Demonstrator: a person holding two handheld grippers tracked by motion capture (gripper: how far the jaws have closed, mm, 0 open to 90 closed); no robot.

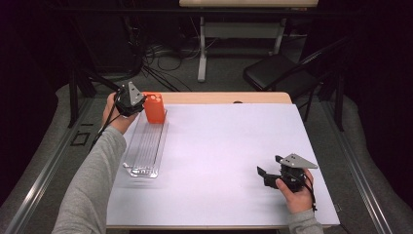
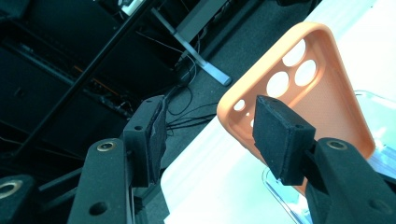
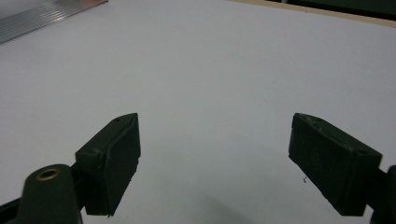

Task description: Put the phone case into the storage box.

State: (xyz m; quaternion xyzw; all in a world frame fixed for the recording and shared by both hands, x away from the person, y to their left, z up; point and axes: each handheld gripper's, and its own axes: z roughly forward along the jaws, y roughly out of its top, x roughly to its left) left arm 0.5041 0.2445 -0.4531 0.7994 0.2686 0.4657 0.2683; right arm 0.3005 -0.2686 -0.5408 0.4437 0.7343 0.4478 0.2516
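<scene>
The orange phone case (image 1: 155,108) stands upright on the far end of the clear ribbed tray (image 1: 146,146), which lies along the left side of the white mat (image 1: 219,161). In the left gripper view the phone case (image 2: 322,93) shows its hollow inner side with the round camera holes, and it leans a little. The left gripper (image 1: 134,101) is just beside the case, on the side away from the middle of the mat; its jaws are apart, and the left gripper (image 2: 210,135) has one pad in front of the inner face of the case while the other pad stands free over the floor. The pads do not press the case, so the gripper holds nothing. The left forearm in a grey sleeve (image 1: 92,185) reaches along the tray. The right gripper (image 1: 267,174) rests low over the mat, well apart from the tray, with jaws wide and nothing between them (image 3: 215,158). Beyond the mat stands a black folding chair (image 1: 275,73).
</scene>
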